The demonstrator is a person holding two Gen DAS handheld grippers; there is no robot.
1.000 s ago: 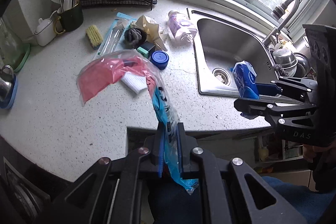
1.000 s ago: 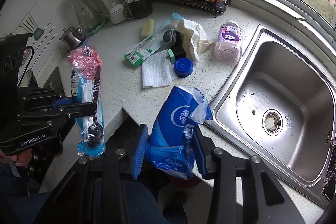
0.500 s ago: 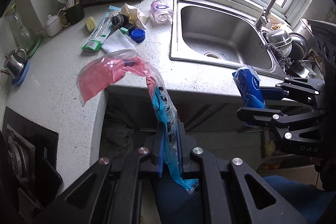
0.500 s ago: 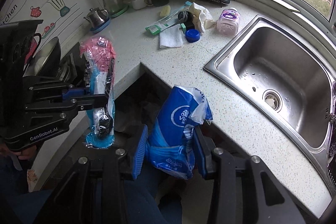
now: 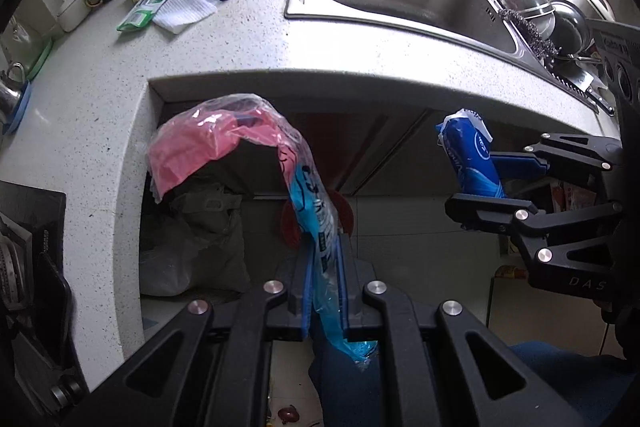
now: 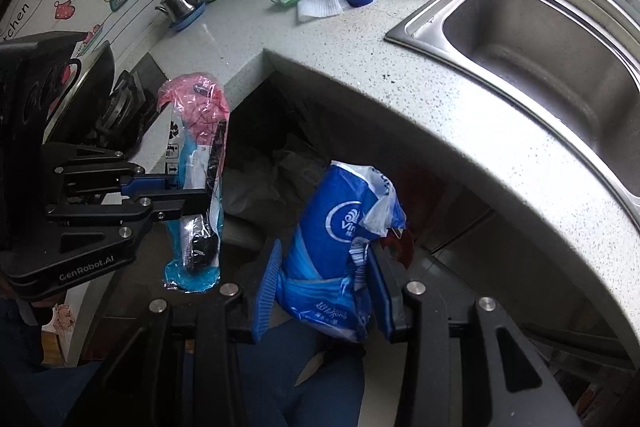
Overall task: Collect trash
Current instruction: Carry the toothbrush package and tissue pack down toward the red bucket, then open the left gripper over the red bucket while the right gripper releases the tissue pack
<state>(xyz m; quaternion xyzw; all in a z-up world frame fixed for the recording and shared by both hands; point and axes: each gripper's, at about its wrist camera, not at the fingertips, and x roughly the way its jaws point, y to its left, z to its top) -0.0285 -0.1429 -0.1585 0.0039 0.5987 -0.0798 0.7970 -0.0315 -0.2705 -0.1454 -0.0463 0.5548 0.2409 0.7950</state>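
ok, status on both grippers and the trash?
Left gripper shut on pink-and-blue wrapper. Right gripper shut on blue tissue pack. Both off the counter, above the dark opening below it. More litter on the counter.

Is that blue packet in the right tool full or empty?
Mostly empty: the blue packet is crumpled, its torn top flopping open between the right tool pads.
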